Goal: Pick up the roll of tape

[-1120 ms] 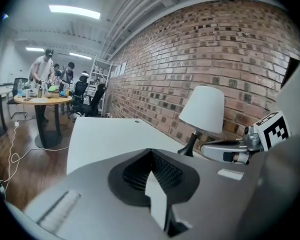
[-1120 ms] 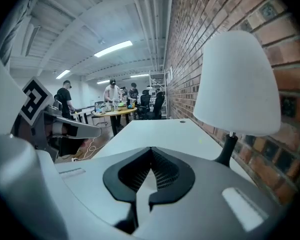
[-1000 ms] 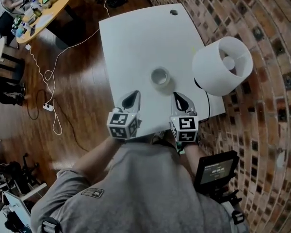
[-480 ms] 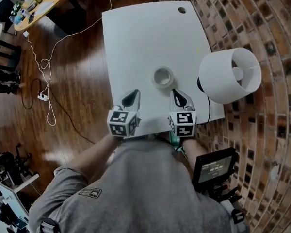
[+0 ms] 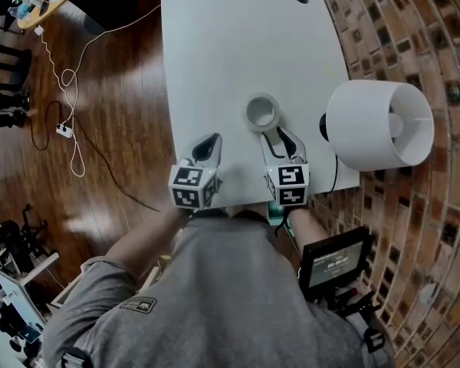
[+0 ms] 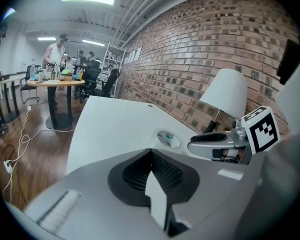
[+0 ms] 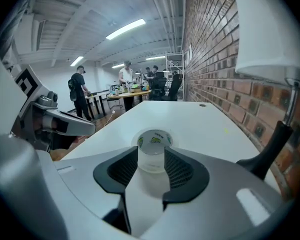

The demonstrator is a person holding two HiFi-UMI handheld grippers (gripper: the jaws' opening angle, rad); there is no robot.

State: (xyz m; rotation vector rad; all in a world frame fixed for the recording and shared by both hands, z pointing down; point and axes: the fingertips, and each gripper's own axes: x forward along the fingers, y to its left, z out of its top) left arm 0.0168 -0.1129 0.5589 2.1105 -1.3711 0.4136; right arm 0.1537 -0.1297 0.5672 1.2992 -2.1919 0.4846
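The roll of clear tape (image 5: 261,113) lies flat on the white table (image 5: 230,44). My right gripper (image 5: 276,135) points at it from the near side, its tips just short of the roll. In the right gripper view the tape roll (image 7: 154,140) shows through the gap of my right gripper (image 7: 151,153). Its jaws are opening and the pads do not press on the roll. My left gripper (image 5: 209,142) hovers over the table left of the roll with nothing in it. Seen in its own view, the left gripper (image 6: 150,153) is shut, with the tape roll (image 6: 168,139) ahead to the right.
A white lamp (image 5: 379,125) stands at the table's right edge, close beside my right gripper, against a brick wall (image 5: 414,37). A white cable (image 5: 69,129) trails over the wooden floor at left. People stand at a round table (image 7: 130,91) far behind.
Both grippers have sunk and moved forward toward the roll. The right gripper's tips now reach almost to it and its jaws have parted.
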